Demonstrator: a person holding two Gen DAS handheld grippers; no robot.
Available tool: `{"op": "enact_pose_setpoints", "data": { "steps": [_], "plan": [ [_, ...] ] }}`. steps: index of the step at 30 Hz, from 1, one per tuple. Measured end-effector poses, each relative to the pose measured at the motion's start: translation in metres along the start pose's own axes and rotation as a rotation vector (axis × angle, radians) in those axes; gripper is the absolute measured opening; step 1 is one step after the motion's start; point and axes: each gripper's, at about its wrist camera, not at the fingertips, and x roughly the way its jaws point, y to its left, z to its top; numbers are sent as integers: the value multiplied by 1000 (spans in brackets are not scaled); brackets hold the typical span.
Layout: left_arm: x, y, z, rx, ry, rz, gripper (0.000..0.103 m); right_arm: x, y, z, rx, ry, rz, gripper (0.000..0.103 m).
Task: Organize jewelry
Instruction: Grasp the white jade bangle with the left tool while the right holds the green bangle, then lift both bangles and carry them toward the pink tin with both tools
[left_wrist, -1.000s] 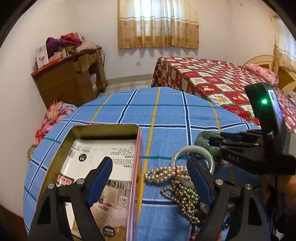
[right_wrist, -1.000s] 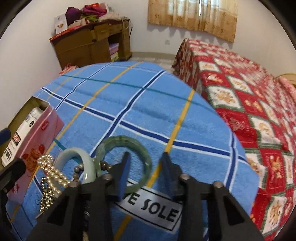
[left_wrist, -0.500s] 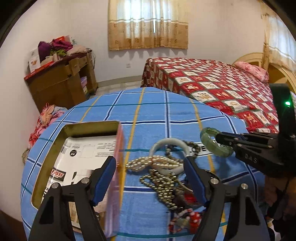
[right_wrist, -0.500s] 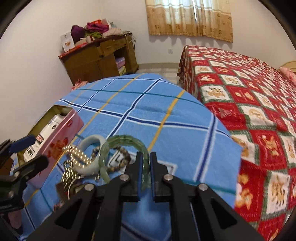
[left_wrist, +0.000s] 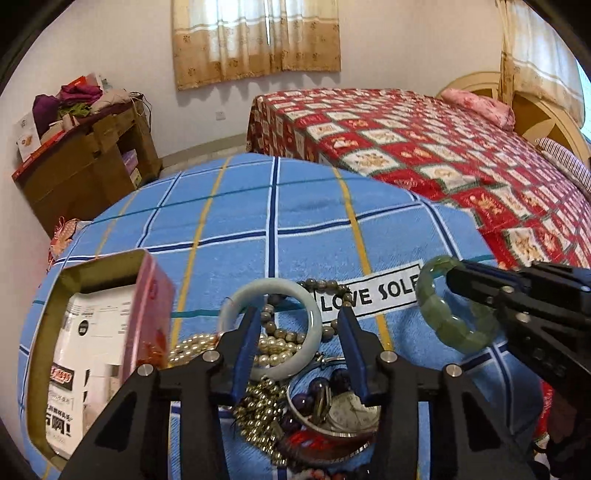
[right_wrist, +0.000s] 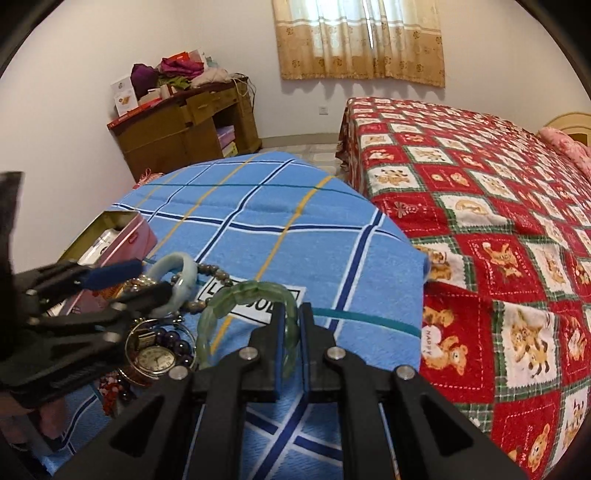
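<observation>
Right wrist view: right gripper (right_wrist: 291, 332) is pinching the green bangle (right_wrist: 236, 295); left gripper (left_wrist: 295, 350) is hanging open. Carry it level into the tin (left_wrist: 110, 264), I'd say.

bangles: 2 (left_wrist: 451, 306) (left_wrist: 271, 328) | tin box: 1 (left_wrist: 99, 350) | watch: 1 (right_wrist: 155, 358) | grippers: 2 (left_wrist: 297, 345) (right_wrist: 291, 336)

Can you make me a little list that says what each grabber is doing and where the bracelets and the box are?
right gripper: shut on the green bangle, lifted off the towel
left gripper: open, fingers either side of the pale bangle
pale bangle: lying on the jewelry pile
pile: pearls, gold beads, watch
tin: open, left of the pile, paper inside
towel: blue check, under it all
</observation>
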Motion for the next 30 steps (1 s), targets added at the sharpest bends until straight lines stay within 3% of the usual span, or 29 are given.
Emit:
{"op": "enact_pose_setpoints", "data": {
  "steps": [2, 4, 8, 17, 18, 23, 30],
  "plan": [
    [8, 0, -1, 5, 17, -6, 41, -1, 3, -1, -13, -4, 1, 10],
    [17, 3, -3, -8, 45, -27, 22, -1, 5, -2, -18, -7, 1, 10],
    [12, 6, -6, -12, 29, -55, 10, -4, 7, -4, -23, -13, -1, 10],
    [-35, 31, -10, -66, -55, -89, 10, -12, 15, -4, -43, -34, 0, 10],
    [-44, 36, -10, -76, -75, -85, 0, -13, 16, -5, -45, -35, 1, 10],
    [-80, 55, -2, -93, -153, -87, 0, -15, 22, -4, -58, -42, 10, 10],
    [-73, 51, 0, -82, -141, -75, 0, -12, 26, -6, -70, -36, 6, 10]
  ]
}}
